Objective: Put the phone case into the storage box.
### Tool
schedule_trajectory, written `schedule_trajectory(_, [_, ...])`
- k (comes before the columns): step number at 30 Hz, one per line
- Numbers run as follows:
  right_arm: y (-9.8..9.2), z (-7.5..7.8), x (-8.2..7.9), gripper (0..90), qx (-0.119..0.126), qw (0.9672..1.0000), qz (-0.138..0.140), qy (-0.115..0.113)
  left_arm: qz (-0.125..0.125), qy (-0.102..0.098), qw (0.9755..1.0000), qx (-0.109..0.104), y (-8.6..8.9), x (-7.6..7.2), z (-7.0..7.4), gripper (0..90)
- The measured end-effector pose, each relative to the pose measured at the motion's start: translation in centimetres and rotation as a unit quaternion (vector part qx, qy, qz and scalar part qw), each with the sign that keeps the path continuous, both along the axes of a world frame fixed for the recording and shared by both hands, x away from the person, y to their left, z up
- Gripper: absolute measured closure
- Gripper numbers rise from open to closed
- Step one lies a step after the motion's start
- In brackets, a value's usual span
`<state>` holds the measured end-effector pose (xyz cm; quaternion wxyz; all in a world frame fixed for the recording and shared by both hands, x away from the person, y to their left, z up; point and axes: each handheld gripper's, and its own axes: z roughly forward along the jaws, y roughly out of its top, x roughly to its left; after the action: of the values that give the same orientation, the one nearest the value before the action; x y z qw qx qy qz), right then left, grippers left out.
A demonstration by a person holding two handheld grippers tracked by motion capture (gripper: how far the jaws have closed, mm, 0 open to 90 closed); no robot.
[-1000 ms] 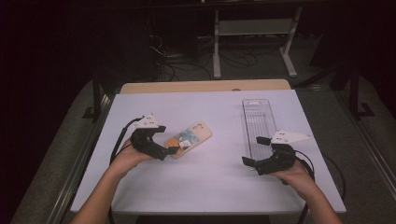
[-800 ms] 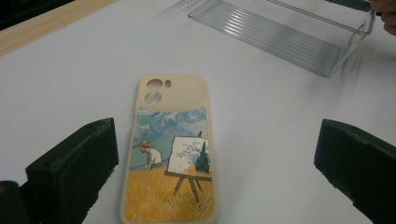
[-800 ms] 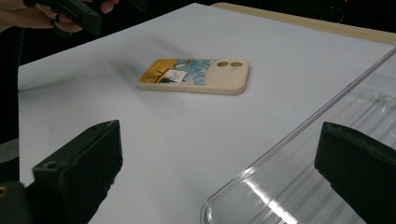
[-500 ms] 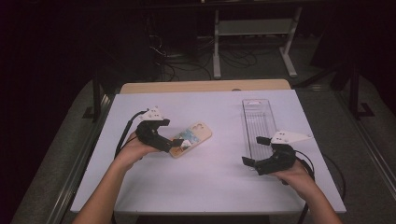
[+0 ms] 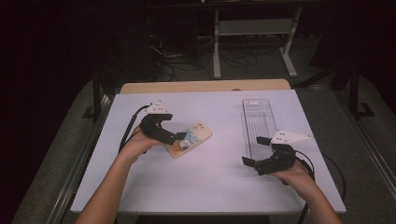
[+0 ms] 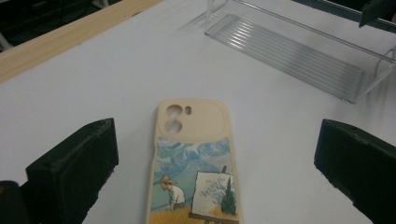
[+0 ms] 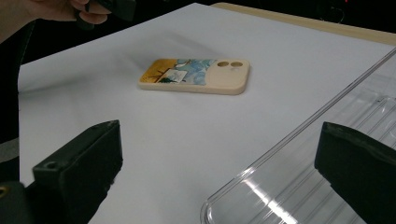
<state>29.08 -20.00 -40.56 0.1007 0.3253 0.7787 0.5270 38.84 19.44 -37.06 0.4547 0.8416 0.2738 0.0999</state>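
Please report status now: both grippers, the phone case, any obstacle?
Left gripper open over beige painted phone case. Right gripper open beside clear plastic tray. No obstacle.

A white table [image 5: 205, 186] is seen from above. The left gripper [image 5: 180, 137] is held over the near end of a phone case [image 5: 194, 136], its jaws spread apart. The right gripper [image 5: 254, 150] is held at the near end of a clear tray [image 5: 258, 116], jaws likewise apart.
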Motion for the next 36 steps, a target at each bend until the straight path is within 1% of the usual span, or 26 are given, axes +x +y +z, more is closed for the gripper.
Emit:
schedule_trajectory(2, [0.0, 0.0, 0.0, 0.7, 0.000, 1.0000, 0.000, 0.000, 0.001, -0.002, 1.0000, 0.001, -0.3, 0.3, 0.0, 0.0])
schedule_trajectory(3, [0.0, 0.0, 0.0, 0.7, 0.000, 1.0000, 0.000, 0.000, 0.002, 0.000, 1.0000, -0.003, -0.4, 0.4, 0.0, 0.0])
schedule_trajectory(9, [0.0, 0.0, 0.0, 0.7, 0.000, 1.0000, 0.002, -0.001, 0.008, -0.001, 1.0000, 0.004, -1.0, 1.0, -0.5, 0.0])
schedule_trajectory(13, [0.0, 0.0, 0.0, 0.7, -0.001, 1.0000, 0.002, -0.001, 0.024, -0.006, 0.9996, 0.016, -1.1, 1.2, -0.8, 0.0])
schedule_trajectory(14, [0.0, 0.0, 0.0, 0.7, -0.001, 1.0000, 0.002, -0.001, 0.031, -0.004, 0.9994, 0.017, -1.1, 1.3, -0.9, 0.0])
schedule_trajectory(18, [0.0, 0.0, 0.0, 0.7, -0.002, 1.0000, 0.002, -0.001, 0.042, -0.005, 0.9987, 0.028, -0.9, 1.5, -1.0, 0.0])
schedule_trajectory(19, [0.0, 0.0, 0.0, 0.7, -0.001, 1.0000, 0.002, -0.001, 0.047, -0.003, 0.9987, 0.019, -1.0, 1.5, -1.1, 0.0])
schedule_trajectory(20, [0.0, 0.0, 0.0, 0.7, -0.002, 1.0000, 0.002, -0.001, 0.049, -0.001, 0.9987, 0.016, -1.0, 1.5, -1.1, 0.0])
schedule_trajectory(23, [0.0, 0.0, 0.0, 0.7, 0.000, 1.0000, 0.002, 0.000, 0.045, -0.004, 0.9987, 0.023, -1.0, 1.5, -1.1, 0.0])
schedule_trajectory(25, [0.0, 0.0, 0.0, 0.7, -0.001, 1.0000, 0.003, -0.001, 0.048, -0.003, 0.9987, 0.019, -1.0, 1.5, -1.1, 0.0])
schedule_trajectory(26, [0.0, 0.0, 0.0, 0.7, -0.001, 1.0000, 0.003, -0.001, 0.046, -0.003, 0.9987, 0.024, -0.9, 1.6, -1.2, 0.0])
schedule_trajectory(28, [0.0, 0.0, 0.0, 0.7, -0.001, 1.0000, 0.003, -0.001, 0.044, 0.000, 0.9987, 0.025, -0.9, 1.6, -1.2, 0.0])
schedule_trajectory(29, [0.0, 0.0, 0.0, 0.7, -0.001, 1.0000, 0.003, -0.001, 0.046, 0.003, 0.9987, 0.021, -1.0, 1.6, -1.3, 0.0])
schedule_trajectory(30, [0.0, 0.0, 0.0, 0.7, -0.001, 1.0000, 0.003, -0.001, 0.045, 0.003, 0.9987, 0.022, -1.0, 1.6, -1.4, 0.0])
schedule_trajectory(32, [0.0, 0.0, 0.0, 0.7, -0.001, 1.0000, 0.003, -0.002, 0.038, 0.001, 0.9987, 0.034, -0.9, 1.7, -1.4, 0.0])
schedule_trajectory(35, [0.0, 0.0, 0.0, 0.7, -0.001, 1.0000, 0.003, -0.002, 0.041, 0.005, 0.9987, 0.032, -1.1, 1.6, -1.6, 0.0])
schedule_trajectory(36, [0.0, 0.0, 0.0, 0.7, -0.001, 1.0000, 0.003, -0.002, 0.039, 0.006, 0.9986, 0.034, -1.2, 1.6, -1.7, 0.0])
